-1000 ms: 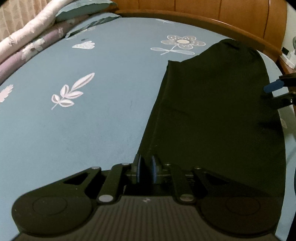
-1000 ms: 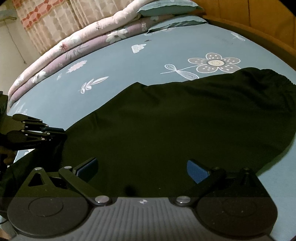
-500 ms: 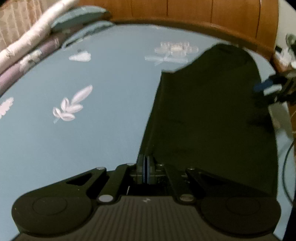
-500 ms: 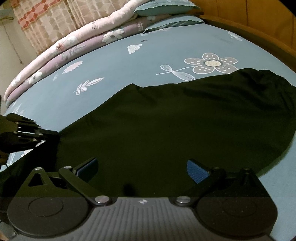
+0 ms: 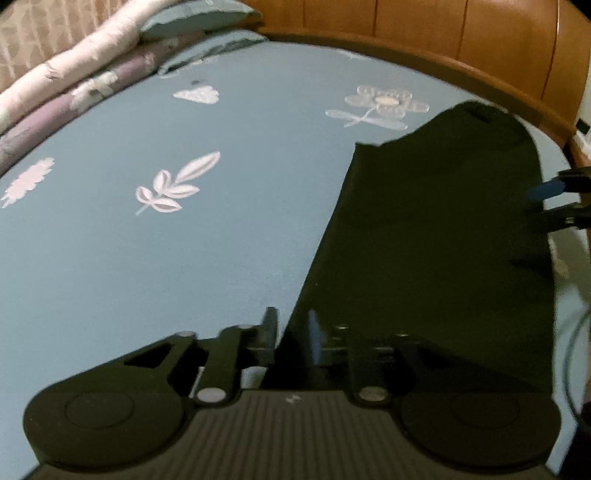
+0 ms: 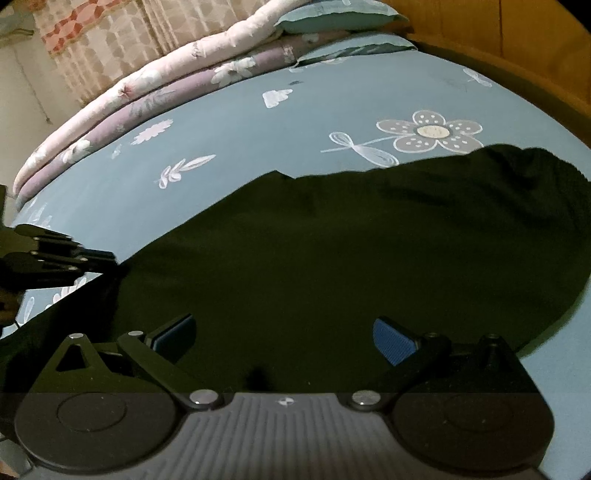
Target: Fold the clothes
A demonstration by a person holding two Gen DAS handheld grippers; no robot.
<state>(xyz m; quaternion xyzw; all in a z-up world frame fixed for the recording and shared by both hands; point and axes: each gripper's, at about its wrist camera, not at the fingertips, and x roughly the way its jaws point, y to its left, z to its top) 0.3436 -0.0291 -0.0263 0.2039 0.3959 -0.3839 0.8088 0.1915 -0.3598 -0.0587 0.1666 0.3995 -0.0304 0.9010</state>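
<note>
Black garment (image 6: 332,251) flat on the blue bedsheet (image 5: 147,266), a gripper at each end.
The left gripper (image 5: 291,332) has just been opening, jaws slightly parted with the cloth's edge between them; whether they pinch it is unclear. The right gripper (image 6: 284,332) hangs wide open over the fabric. Only the right view shows curtains (image 6: 122,40) behind the rolled quilts (image 6: 155,92); a wooden headboard (image 5: 461,40) rims the bed.

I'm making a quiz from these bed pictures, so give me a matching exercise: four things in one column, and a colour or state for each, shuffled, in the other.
Things:
1. trousers
2. sheet
3. headboard
4. right gripper

Colour or state:
A. blue with white flowers
B. brown wood
C. fingers wide apart
D. black, spread flat

Pairs: 1-D, 2-A, 3-B, 4-C
</note>
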